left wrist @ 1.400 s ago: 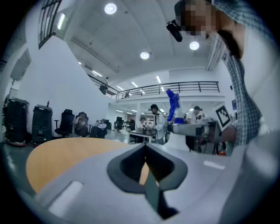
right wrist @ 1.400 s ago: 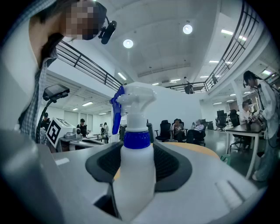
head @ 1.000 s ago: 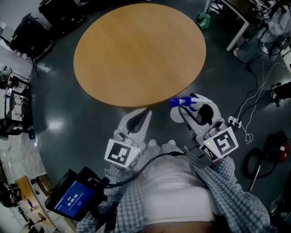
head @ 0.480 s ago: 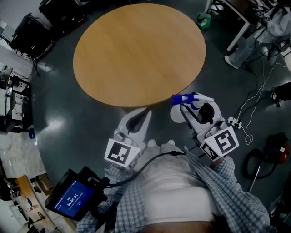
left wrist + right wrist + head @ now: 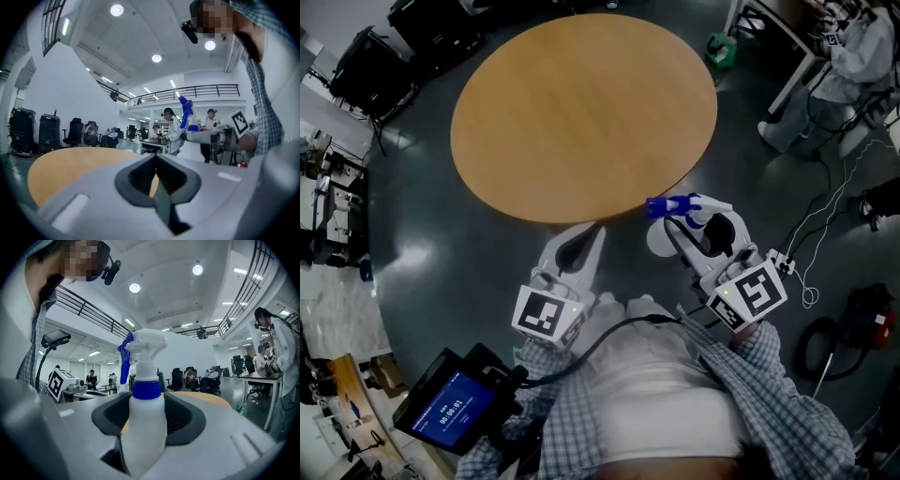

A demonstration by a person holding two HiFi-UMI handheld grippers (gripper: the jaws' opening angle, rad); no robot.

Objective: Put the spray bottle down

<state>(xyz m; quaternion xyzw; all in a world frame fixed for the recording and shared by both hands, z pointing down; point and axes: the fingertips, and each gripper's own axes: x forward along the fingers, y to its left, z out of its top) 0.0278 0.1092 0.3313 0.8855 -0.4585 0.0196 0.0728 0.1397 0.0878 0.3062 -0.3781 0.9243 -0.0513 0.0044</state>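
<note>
A white spray bottle with a blue collar and blue trigger stands upright between my right gripper's jaws, which are shut on its body. From the head view the spray bottle hangs over the dark floor just off the near right edge of the round wooden table, held by the right gripper. The left gripper points at the table's near edge, jaws shut and empty. In the left gripper view the left gripper's pads meet, with the table beyond.
Black equipment cases stand on the floor at the far left. At the far right are a white desk, a green object and a standing person. Cables and a power strip lie at right. A lit screen hangs by my left hip.
The right gripper and bottle have drifted slightly left along the table edge. The person at the far right has moved further into view. The left gripper stays put.
</note>
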